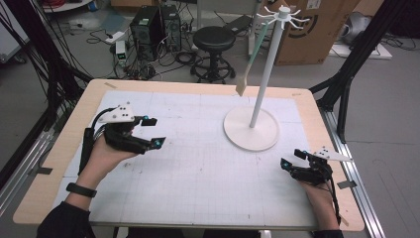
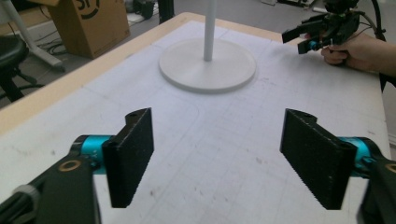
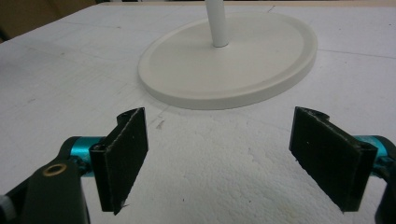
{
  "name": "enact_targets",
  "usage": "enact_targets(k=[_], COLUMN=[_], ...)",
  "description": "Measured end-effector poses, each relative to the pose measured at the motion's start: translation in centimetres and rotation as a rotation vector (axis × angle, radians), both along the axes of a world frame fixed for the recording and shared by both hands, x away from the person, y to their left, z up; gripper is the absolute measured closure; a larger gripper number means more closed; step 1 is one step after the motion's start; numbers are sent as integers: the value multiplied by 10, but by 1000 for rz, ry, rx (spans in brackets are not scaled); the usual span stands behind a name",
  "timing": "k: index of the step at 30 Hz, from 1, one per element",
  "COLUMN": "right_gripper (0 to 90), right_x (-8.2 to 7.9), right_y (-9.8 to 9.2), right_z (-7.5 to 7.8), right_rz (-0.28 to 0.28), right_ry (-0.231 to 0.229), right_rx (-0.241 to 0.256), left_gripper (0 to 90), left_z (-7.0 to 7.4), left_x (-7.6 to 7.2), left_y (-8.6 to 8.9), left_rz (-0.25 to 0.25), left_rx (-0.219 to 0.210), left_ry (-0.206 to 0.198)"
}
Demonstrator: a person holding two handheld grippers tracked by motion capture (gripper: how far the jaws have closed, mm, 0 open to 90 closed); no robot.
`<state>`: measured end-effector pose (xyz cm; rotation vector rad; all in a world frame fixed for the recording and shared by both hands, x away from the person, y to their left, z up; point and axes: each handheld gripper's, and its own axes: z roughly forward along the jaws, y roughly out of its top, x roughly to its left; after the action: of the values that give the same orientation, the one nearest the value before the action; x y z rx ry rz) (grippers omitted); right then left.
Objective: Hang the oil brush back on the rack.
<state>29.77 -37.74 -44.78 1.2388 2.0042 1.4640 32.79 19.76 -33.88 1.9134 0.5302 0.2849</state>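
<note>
A white hanging stand rises from a round base (image 1: 251,129) at the back right of the white mat, with hooks at its top (image 1: 283,12). A spatula (image 1: 242,84) with a green handle and a pale blade hangs from one hook. My left gripper (image 1: 155,132) is held at the left of the mat, open and empty, well away from the stand. My right gripper (image 1: 291,158) is open and empty near the right front, just short of the base. The left gripper view has wide-apart jaws (image 2: 224,158) facing the base (image 2: 208,65) and the right gripper (image 2: 303,39). The right gripper view has parted jaws (image 3: 233,158) close to the base (image 3: 229,60).
The wooden table edge (image 1: 198,87) borders the mat. Behind the table stand a black stool (image 1: 214,39), computer towers (image 1: 148,25) and a cardboard box (image 1: 307,34). Black frame struts (image 1: 346,84) stand at the right side.
</note>
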Motion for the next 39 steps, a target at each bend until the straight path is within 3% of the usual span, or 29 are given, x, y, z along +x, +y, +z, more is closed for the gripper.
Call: enact_targets(k=[10,13,14,20,29,39], right_gripper=[190,190,190,190,190,190], right_x=[0,0,0,0,0,0], right_y=[1,1,1,0,0,0], right_z=[0,0,0,0,0,0], right_rz=[-1,-2,-2,1,1,0], right_ry=[0,0,0,-3,1,-1], right_rx=[0,0,-1,-2,-2,-4], left_gripper=[204,209,209,214,217,217], left_z=[-47,-55,-58,-73,-84,-89], left_x=[-15,-16,-18,-23,-29,-30], left_y=[30,34,36,46,59,61], left_rz=[39,56,61,77,113,124], left_rx=[-12,6,4,-35,-70,-70], left_ry=[-4,9,-5,6,-3,-8])
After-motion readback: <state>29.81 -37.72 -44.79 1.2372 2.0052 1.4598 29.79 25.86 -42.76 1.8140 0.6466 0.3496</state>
